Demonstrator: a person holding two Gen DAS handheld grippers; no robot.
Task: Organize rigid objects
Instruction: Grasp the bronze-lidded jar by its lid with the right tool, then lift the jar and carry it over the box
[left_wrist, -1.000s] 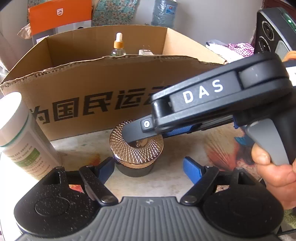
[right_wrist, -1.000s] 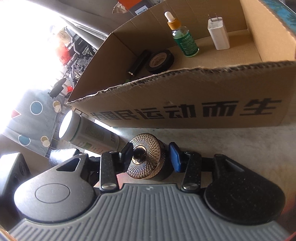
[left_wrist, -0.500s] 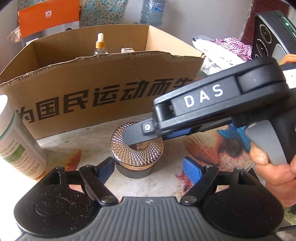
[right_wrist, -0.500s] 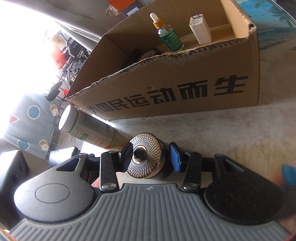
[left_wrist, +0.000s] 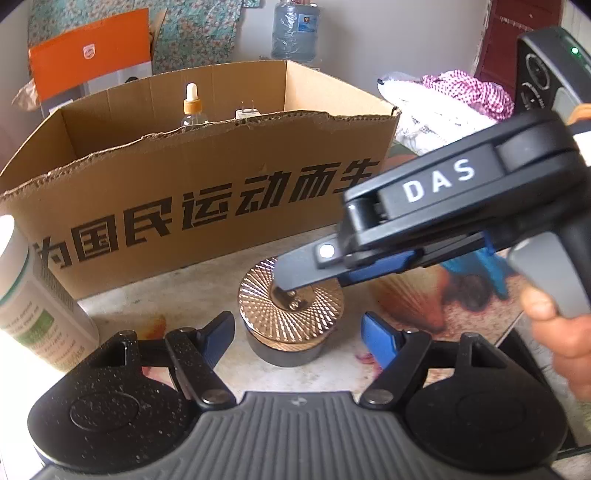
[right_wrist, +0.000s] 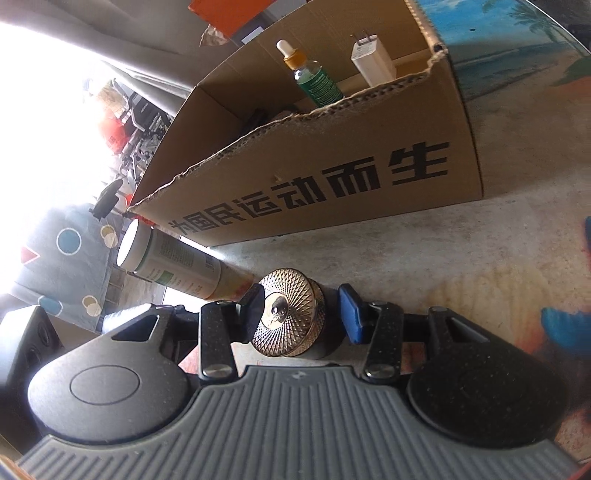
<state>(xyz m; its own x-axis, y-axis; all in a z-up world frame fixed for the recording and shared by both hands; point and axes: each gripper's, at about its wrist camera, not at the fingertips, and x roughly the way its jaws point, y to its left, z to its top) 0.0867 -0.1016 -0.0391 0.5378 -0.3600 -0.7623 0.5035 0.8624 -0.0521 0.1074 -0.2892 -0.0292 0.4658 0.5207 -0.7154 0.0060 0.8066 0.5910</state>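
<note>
Jar (right_wrist: 288, 317) with the ribbed gold lid sits on the tabletop (right_wrist: 480, 258) before the cardboard box (right_wrist: 314, 177), right gripper (right_wrist: 301, 314) straddling it without clear pad contact, ready for lifting; left gripper (left_wrist: 295, 332) stands wide, closing.

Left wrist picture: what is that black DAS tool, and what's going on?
A person holds a gripper in each hand; each carries a camera looking along its fingers. The DAS tool is the right gripper, seen by the camera on the left gripper. On the table: a box holding a dropper bottle and a charger, a white bottle, a gold-lidded jar. The jar sits between the right gripper's fingers; a firm grip isn't clear. The left gripper, closing, holds nothing.
</note>
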